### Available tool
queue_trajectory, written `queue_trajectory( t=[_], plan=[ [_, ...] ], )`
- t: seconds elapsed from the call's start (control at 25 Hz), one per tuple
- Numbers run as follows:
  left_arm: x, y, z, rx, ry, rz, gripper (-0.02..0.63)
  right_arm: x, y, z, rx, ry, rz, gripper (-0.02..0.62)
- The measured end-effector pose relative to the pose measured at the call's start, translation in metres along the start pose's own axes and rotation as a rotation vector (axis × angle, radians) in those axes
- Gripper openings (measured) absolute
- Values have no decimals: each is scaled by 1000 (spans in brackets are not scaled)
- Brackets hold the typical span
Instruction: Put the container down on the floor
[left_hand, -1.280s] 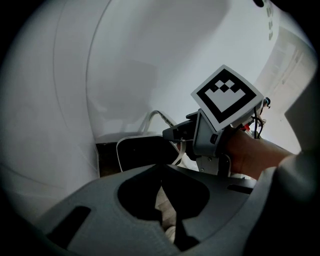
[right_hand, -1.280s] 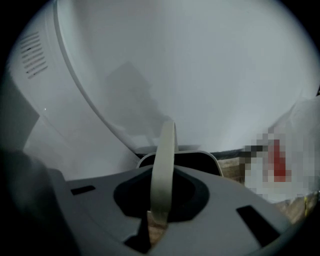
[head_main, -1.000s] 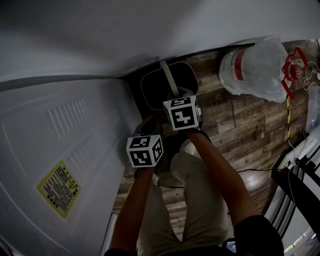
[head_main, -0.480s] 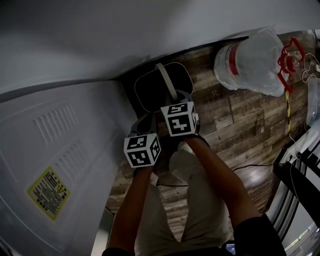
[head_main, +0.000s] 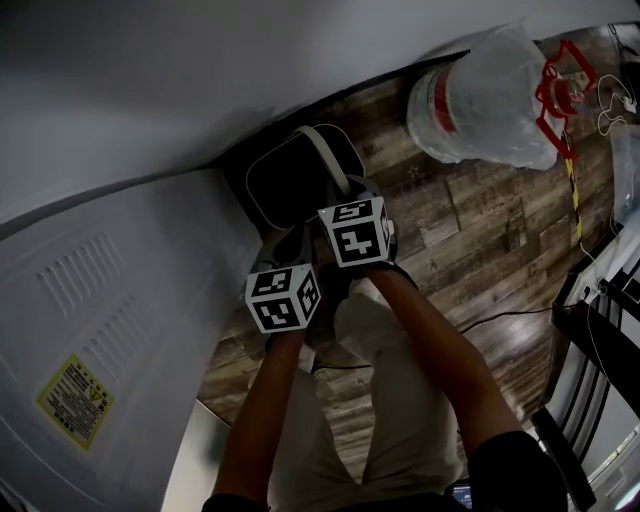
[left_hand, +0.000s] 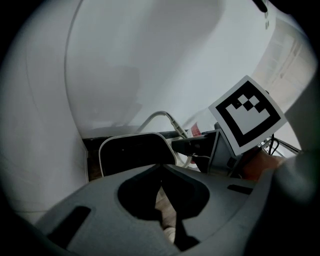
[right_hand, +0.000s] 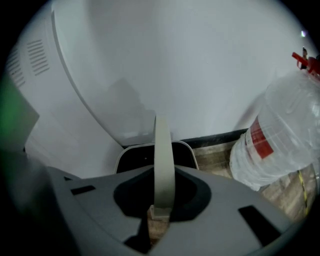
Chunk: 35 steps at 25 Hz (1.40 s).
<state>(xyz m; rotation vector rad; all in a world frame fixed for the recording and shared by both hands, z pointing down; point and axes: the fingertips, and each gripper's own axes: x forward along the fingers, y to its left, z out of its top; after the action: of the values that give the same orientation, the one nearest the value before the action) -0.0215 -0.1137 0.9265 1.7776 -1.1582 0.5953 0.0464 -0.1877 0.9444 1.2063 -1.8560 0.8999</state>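
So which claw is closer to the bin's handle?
Right. The right claw is shut on the handle; the left claw hangs beside it, shut and empty.

We wear a dark short sleeve (head_main: 512, 468) and pale khaki trousers (head_main: 402, 400). Behind the jaws of the left gripper (left_hand: 161, 186) and right gripper (right_hand: 159, 212) sit white cubes (head_main: 357, 231) — black square markers on each visible face — atop grey moulded bodies.

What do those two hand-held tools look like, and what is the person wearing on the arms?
Both tools are dark grey moulded plastic, and the left gripper and right gripper look alike, each ending in two curved jaws. Each carries a white cube printed with black square markers: the left cube and the right cube. The forearms are bare. A black short sleeve shows at the right shoulder.
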Motion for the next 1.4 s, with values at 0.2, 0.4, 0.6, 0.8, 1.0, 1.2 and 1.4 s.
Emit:
queue_trajectory(
  t=[0.2, 0.4, 0.6, 0.8, 1.0, 1.2, 1.4],
  plan=[
    [7, -7, 0, 14, 8, -15, 17, 0, -7, -2, -9, -15, 1, 32],
    [12, -6, -5, 14, 23, -18, 17, 2, -21, -3, -2, -22, -6, 32],
    [21, -10, -5, 28, 34, -37, 17, 6, -36, -6, -6, -9, -20, 34],
    [37, -16, -4, 49, 43, -60, 17, 10, -56, -8, 12, -20, -37, 54],
    [50, -19, -4, 69, 50, -83, 17, 17, -75, -18, 88, -27, -53, 121],
    [60, -18, -12, 79, 61, -93, 17, 22, -97, -33, 140, -40, -94, 140],
    [67, -28, -14, 89, 69, -113, 17, 17, -106, -42, 174, -40, -95, 140]
  ],
)
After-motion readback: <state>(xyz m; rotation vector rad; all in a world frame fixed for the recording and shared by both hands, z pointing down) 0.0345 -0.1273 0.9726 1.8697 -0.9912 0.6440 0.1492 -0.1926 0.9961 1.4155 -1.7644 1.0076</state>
